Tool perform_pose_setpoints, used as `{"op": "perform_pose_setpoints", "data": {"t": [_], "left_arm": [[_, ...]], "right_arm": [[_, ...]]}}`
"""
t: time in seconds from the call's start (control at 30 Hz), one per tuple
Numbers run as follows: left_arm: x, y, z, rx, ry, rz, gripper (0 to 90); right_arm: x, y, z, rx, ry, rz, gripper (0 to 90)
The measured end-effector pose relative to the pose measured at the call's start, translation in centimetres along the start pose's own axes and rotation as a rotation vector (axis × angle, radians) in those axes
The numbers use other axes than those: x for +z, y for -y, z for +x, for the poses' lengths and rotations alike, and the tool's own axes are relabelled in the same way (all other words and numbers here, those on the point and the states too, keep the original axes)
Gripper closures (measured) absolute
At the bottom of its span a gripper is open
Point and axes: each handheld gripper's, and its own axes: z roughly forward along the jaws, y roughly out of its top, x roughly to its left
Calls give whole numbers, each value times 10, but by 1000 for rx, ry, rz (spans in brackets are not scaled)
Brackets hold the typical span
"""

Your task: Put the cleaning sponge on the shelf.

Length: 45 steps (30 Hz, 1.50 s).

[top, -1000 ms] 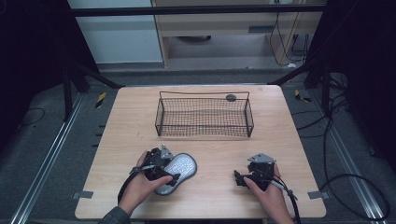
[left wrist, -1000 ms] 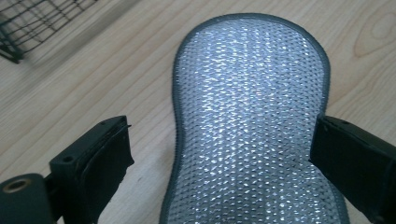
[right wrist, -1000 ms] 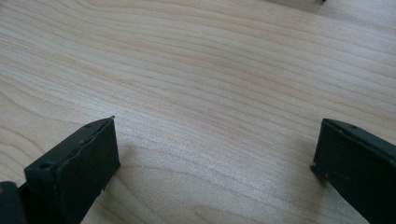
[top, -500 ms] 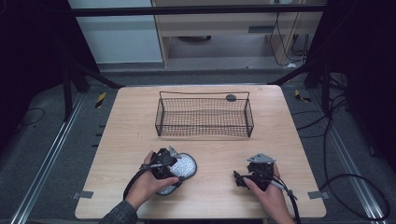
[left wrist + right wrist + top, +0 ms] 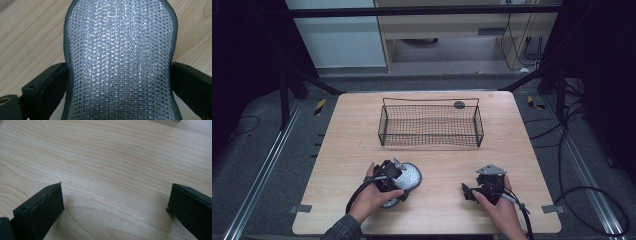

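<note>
Between the left tongs (image 5: 120,82), the silvery mesh-covered oval pad with a dark rim (image 5: 120,60) lies flat on the pale wooden counter (image 5: 362,130); the jaws now straddle its narrow waist without clearly clamping, having moved over it in the last second, so a grasp looks imminent. Right tongs (image 5: 115,207) rest open over bare wood; the black wire basket (image 5: 430,125) waits well beyond, likely the destination.
</note>
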Motion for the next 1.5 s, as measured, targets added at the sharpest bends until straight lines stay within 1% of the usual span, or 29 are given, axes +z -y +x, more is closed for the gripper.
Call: {"op": "perform_pose_setpoints", "data": {"t": [0.03, 0.07, 0.17, 0.23, 0.33, 0.43, 0.47, 0.6, 0.67, 0.7, 0.73, 0.8, 0.87, 0.93, 0.97, 1.07, 1.17, 1.2, 1.23, 1.3, 1.43, 1.5], "left_arm": [[1, 1, 2, -11, 8, -2, 15], [1, 1, 2, -11, 8, -2, 9], [1, 2, 5, -33, 24, -1, 6], [1, 2, 6, -31, 25, -8, 32], [-1, 2, 6, -23, 28, -4, 62], [-4, 1, 6, -8, 28, -9, 71], [-6, 0, 6, 5, 26, -14, 71], [-15, -6, 5, 53, 6, -30, 73], [-20, -10, 6, 73, -16, -35, 73], [-25, -15, 6, 101, -34, -48, 73], [-25, -15, 6, 101, -34, -48, 73], [-29, -20, 9, 126, -46, -57, 73], [-33, -25, 12, 139, -66, -61, 74], [-39, -30, 15, 143, -74, -76, 76], [-39, -30, 15, 143, -74, -76, 76], [-48, -38, 18, 160, -91, -86, 78], [-60, -45, 23, 170, -101, -104, 80], [-60, -45, 23, 170, -101, -104, 81], [-65, -48, 26, 174, -109, -112, 81], [-67, -50, 27, 176, -115, -118, 81], [-80, -59, 35, 199, -142, -128, 83], [-82, -61, 36, 205, -145, -131, 83]], "right_arm": [[0, 0, 0, -2, -1, -1, 4], [0, 0, 0, -2, -1, -1, 4], [0, 0, 0, 0, -4, 1, 4], [0, 0, 0, 0, -4, 1, 4], [0, 0, 0, -1, -6, 1, 4], [0, 0, 0, -1, -6, 1, 4], [0, 0, 0, -1, -6, 1, 4], [0, 0, 0, -3, -5, 2, 4], [0, 0, 0, -4, -6, 1, 4], [0, 0, 0, -4, -6, 0, 4], [0, 0, 0, -4, -6, 0, 4], [0, 0, 0, -5, -7, -1, 4], [0, 0, 0, -4, -8, -2, 4], [0, 1, 0, -7, -9, -6, 4], [0, 1, 0, -14, -8, -9, 3], [0, 1, 0, -16, -9, -10, 3], [1, 1, 0, -16, -15, -10, 3], [1, 1, 0, -16, -15, -10, 3], [1, 1, 0, -17, -16, -10, 4], [1, 1, 0, -17, -16, -10, 3], [0, 0, 1, -12, -18, -9, 4], [0, 0, 1, -12, -18, -9, 4]]}}
